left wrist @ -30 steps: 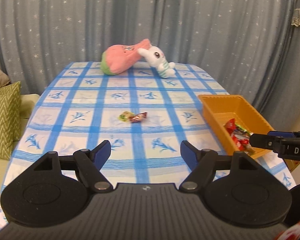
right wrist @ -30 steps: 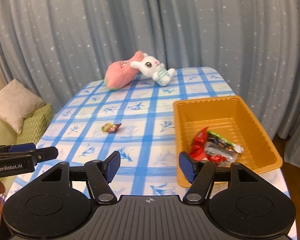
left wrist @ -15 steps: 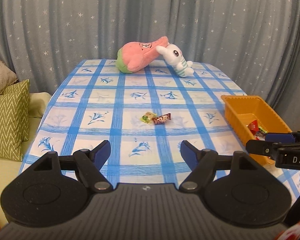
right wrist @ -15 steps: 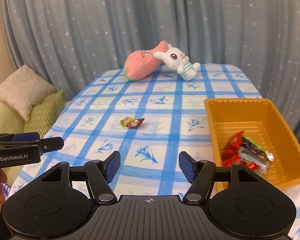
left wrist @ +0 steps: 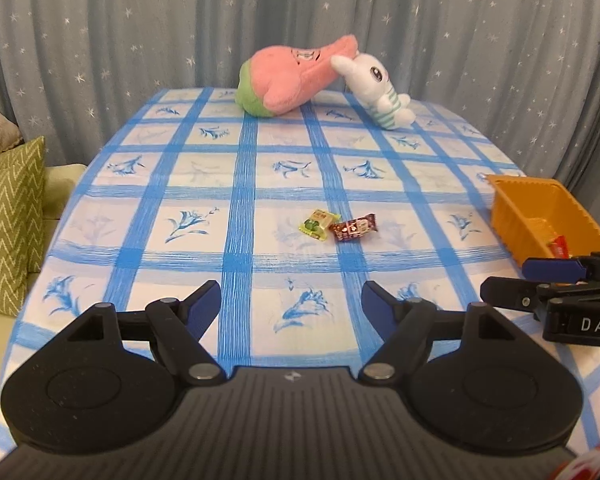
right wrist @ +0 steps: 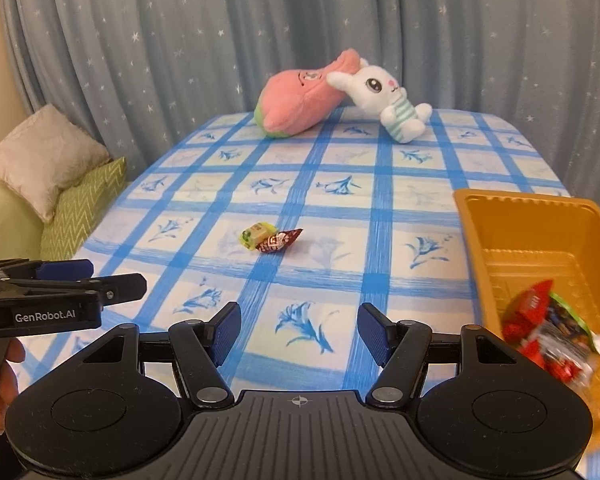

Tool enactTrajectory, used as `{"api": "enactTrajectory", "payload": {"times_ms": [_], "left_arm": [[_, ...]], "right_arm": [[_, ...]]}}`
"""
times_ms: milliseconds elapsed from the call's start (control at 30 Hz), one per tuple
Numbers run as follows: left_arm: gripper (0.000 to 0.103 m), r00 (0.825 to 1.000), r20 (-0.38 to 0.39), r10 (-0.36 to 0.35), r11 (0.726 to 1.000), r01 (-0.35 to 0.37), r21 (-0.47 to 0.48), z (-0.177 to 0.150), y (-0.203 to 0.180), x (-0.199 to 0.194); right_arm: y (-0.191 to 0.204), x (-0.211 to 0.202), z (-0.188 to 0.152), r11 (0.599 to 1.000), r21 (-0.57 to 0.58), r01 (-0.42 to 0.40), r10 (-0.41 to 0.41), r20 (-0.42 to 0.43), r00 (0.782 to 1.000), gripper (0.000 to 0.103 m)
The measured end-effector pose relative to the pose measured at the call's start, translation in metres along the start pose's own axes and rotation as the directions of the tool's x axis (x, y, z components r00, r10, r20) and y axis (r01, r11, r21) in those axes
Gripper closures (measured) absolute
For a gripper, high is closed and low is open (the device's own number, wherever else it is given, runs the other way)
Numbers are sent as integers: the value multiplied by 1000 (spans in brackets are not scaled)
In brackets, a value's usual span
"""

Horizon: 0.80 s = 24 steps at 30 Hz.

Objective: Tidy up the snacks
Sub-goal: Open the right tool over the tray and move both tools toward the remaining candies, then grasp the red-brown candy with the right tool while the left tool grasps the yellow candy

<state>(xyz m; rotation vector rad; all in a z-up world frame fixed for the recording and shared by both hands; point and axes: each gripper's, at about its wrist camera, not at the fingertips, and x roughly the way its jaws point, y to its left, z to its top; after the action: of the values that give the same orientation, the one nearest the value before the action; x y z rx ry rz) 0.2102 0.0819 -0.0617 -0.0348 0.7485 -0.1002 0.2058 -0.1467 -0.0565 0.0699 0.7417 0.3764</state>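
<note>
Sideways, brown candy (left wrist: 354,228) pointing right.

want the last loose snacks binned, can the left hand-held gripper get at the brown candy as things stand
Probably yes. The left hand-held gripper is open and empty, and only bare tablecloth lies between it and the brown candy. The green candy touches it, so it may get nudged.

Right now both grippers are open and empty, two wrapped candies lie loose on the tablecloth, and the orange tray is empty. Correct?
Not quite: the orange tray is not empty. The right wrist view shows snack packets in it. The rest holds.
</note>
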Motion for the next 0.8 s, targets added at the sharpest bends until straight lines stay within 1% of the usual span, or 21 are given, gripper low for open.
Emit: {"api": "enactTrajectory", "payload": {"times_ms": [233,433,600,700,800], "left_arm": [[28,1000,-18,-6,1000,6,3,17,9,48],[28,1000,-11,29,999,-29,22,34,19,76],[28,1000,-21,19,1000,-19,17,40,26,94],[28,999,-29,16,1000,-15,26,42,28,101],[28,999,-33,19,1000,-18,17,42,31,105]], "right_arm": [[-8,54,16,998,-49,-31,31,6,1000,38],[-8,100,31,994,-92,-67,67,-4,998,38],[1,135,38,976,-194,-96,94,-17,995,39],[0,154,38,969,-233,-83,78,-29,997,39],[-6,168,38,968,-240,-76,70,-35,997,39]]}}
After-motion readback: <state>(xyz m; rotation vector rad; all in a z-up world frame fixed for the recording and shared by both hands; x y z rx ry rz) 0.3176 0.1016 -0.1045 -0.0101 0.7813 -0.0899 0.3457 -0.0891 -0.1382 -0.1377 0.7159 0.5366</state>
